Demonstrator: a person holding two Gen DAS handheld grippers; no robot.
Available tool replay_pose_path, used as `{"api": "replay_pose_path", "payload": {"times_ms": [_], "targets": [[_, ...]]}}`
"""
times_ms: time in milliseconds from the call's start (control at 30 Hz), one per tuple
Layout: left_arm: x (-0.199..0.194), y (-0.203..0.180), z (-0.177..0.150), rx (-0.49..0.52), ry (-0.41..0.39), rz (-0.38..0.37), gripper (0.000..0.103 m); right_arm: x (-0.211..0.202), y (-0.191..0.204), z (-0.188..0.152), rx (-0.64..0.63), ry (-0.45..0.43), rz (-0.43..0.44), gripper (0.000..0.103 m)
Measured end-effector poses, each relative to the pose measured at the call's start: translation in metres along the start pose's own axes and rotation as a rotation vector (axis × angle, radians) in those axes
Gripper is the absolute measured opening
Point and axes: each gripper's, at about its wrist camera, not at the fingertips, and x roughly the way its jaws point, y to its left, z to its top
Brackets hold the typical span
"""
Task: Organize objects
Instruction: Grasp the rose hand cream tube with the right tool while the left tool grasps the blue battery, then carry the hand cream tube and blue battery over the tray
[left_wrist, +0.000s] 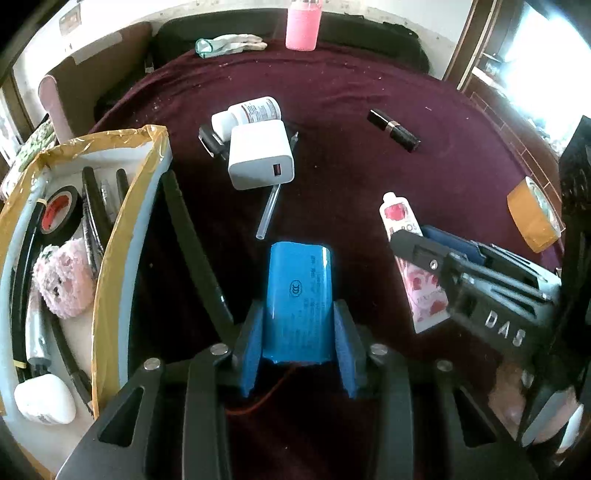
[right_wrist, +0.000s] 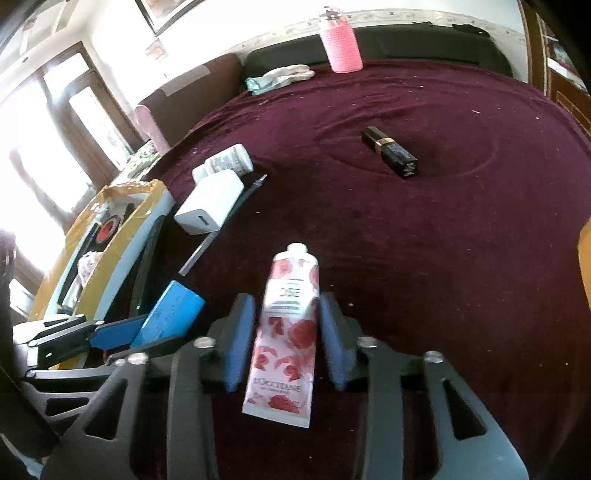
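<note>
A blue battery pack (left_wrist: 299, 288) lies on the maroon cloth, and my left gripper (left_wrist: 298, 310) is shut on it, its blue pads pressed against both long sides. A thin red wire trails from the pack's near end. A white hand-cream tube with a red rose print (right_wrist: 291, 332) lies lengthwise between the pads of my right gripper (right_wrist: 287, 299). Narrow dark gaps show on both sides of it, so that gripper is open around the tube. The battery pack (right_wrist: 170, 314) also shows at the lower left of the right wrist view. The right gripper (left_wrist: 413, 236) straddles the tube (left_wrist: 424, 295) there.
A tape-edged box (left_wrist: 110, 221) at the left holds a black tape roll, pens and a pink fluffy item. On the cloth lie a white charger (left_wrist: 260, 155), pill bottle (left_wrist: 255, 110), clear straw (left_wrist: 267, 214), lipstick (left_wrist: 393, 129) and brown tape roll (left_wrist: 532, 218). A pink bottle (left_wrist: 303, 26) stands at the back.
</note>
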Motion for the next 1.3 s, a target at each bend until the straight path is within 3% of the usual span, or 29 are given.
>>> {"api": "replay_pose_path", "payload": {"times_ms": [400, 633, 900, 1200, 1300], "targets": [[-0.017, 0.006, -0.016, -0.032, -0.032, -0.135, 0.031, 0.002, 0.003, 0.000, -0.024, 0.008, 0.010, 0.030], [-0.026, 0.020, -0.020, -0.070, -0.048, -0.187, 0.031, 0.000, 0.027, -0.006, -0.117, 0.006, -0.118, 0.028], [-0.037, 0.023, -0.021, -0.090, -0.068, -0.230, 0.031, -0.022, 0.021, -0.013, -0.006, -0.036, 0.018, 0.028], [-0.075, 0.045, -0.020, -0.131, -0.140, -0.233, 0.031, -0.035, 0.052, -0.005, -0.024, -0.062, 0.121, 0.028], [-0.092, 0.059, -0.017, -0.144, -0.167, -0.198, 0.031, -0.036, 0.071, 0.002, -0.055, -0.062, 0.170, 0.028]]}}
